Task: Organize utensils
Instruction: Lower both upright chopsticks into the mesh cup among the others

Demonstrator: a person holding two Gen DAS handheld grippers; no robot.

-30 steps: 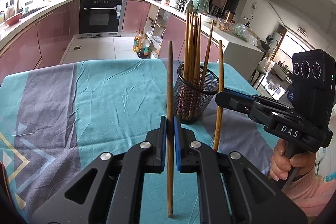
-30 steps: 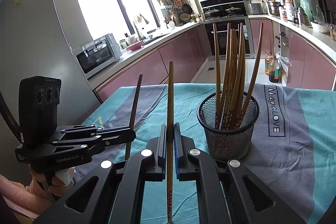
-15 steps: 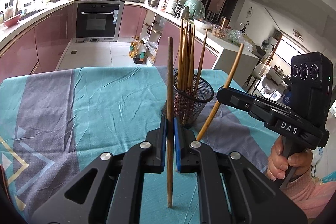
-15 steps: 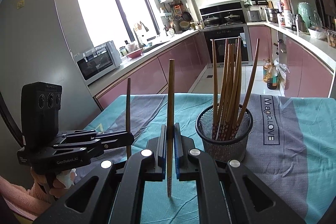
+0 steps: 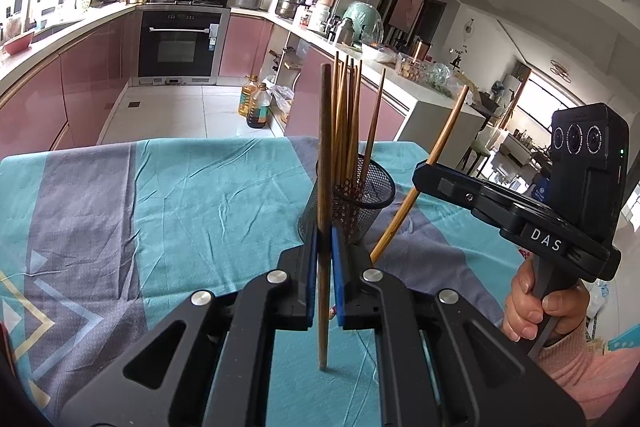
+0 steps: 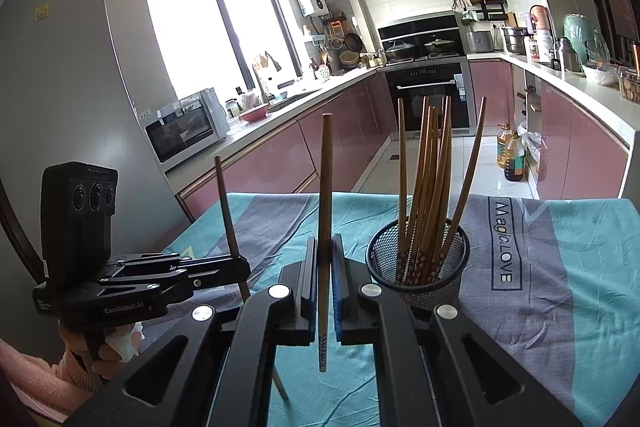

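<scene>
A black mesh holder (image 5: 360, 195) (image 6: 418, 263) with several wooden chopsticks stands on the tablecloth. My left gripper (image 5: 325, 267) is shut on one upright chopstick (image 5: 325, 155), in front of the holder. It also shows in the right wrist view (image 6: 236, 265), left of the holder, with its chopstick (image 6: 226, 207) leaning slightly. My right gripper (image 6: 325, 279) is shut on another chopstick (image 6: 325, 187), held upright above the cloth, left of the holder. In the left wrist view the right gripper (image 5: 424, 175) holds its chopstick (image 5: 440, 147) tilted, to the right of the holder.
The table carries a teal and grey cloth (image 5: 180, 195) (image 6: 560, 267). Beyond its far edge lie the kitchen floor, pink cabinets (image 6: 280, 163) and an oven (image 5: 176, 47). Oil bottles (image 5: 254, 103) stand on the floor.
Both grippers have risen with their chopsticks and drawn back a little from the holder. The right gripper's chopstick went from upright to tilted in the left wrist view.
</scene>
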